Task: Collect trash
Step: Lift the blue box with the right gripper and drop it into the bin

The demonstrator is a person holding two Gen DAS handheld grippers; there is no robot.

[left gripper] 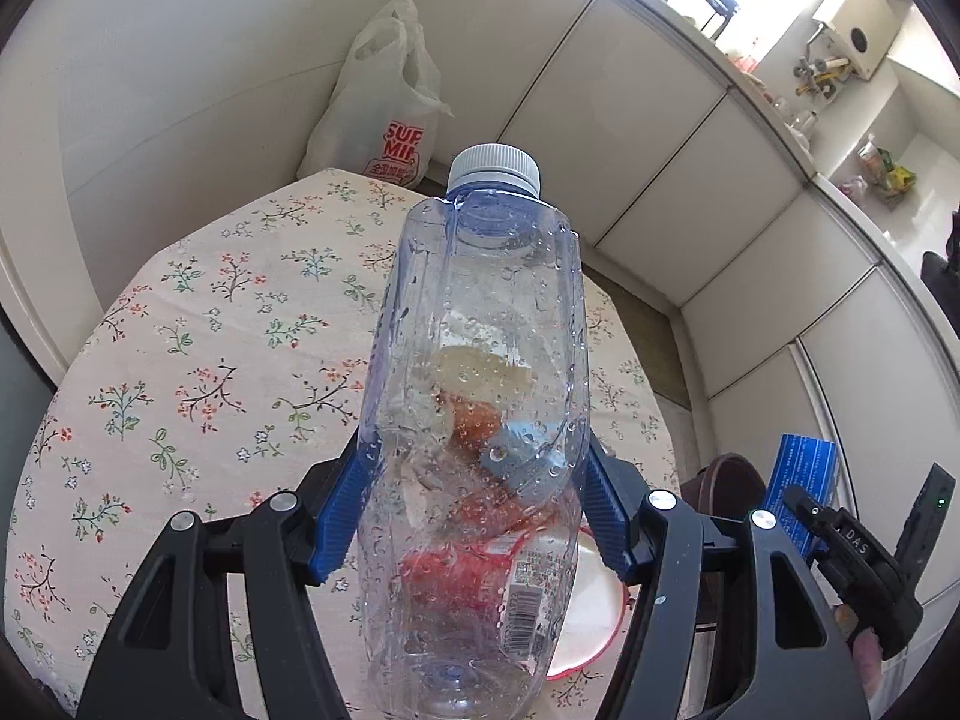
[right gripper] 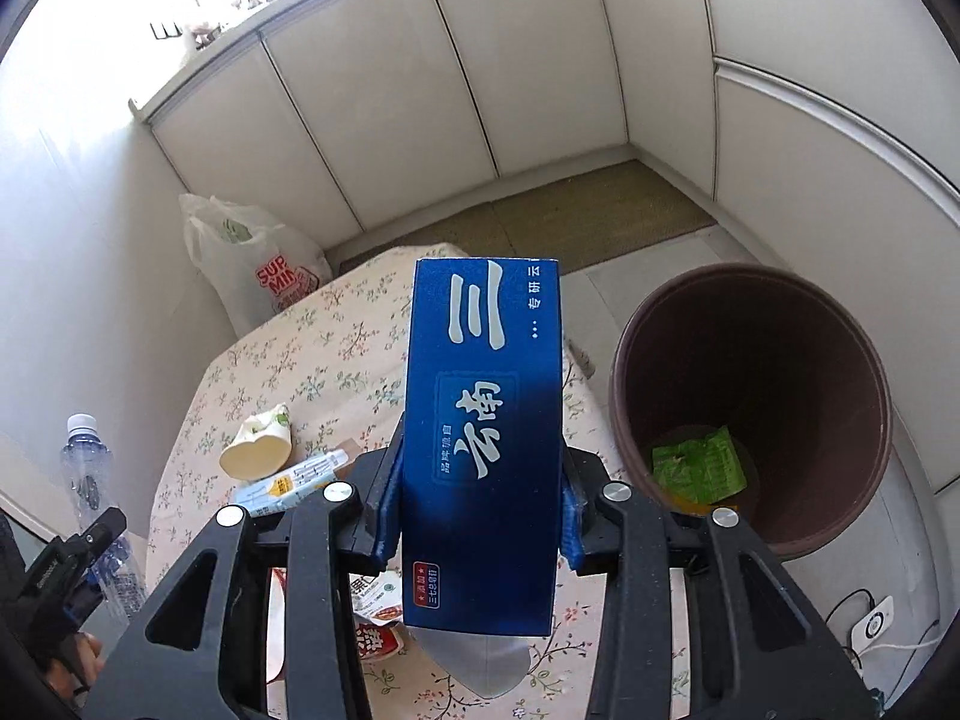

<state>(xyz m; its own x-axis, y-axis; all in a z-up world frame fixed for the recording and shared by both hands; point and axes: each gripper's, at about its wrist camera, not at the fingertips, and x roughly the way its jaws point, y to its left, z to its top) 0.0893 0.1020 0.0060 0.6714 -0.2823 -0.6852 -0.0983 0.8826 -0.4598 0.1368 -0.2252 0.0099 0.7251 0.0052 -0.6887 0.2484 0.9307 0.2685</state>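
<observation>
My left gripper (left gripper: 477, 510) is shut on a clear plastic bottle (left gripper: 480, 396) with a white cap, held upright above the floral table (left gripper: 180, 330). The bottle also shows in the right wrist view (right gripper: 90, 480). My right gripper (right gripper: 480, 516) is shut on a blue box (right gripper: 483, 420) with white characters, held above the table's right edge, left of a brown trash bin (right gripper: 750, 408). The box also shows in the left wrist view (left gripper: 804, 486). A green wrapper (right gripper: 699, 468) lies in the bin.
On the table lie a crushed cream cup (right gripper: 258, 450), a small tube (right gripper: 300, 480), red-and-white wrappers (right gripper: 378, 630) and a red-rimmed lid (left gripper: 591, 606). A white plastic bag (left gripper: 384, 102) stands behind the table. White cabinets line the walls.
</observation>
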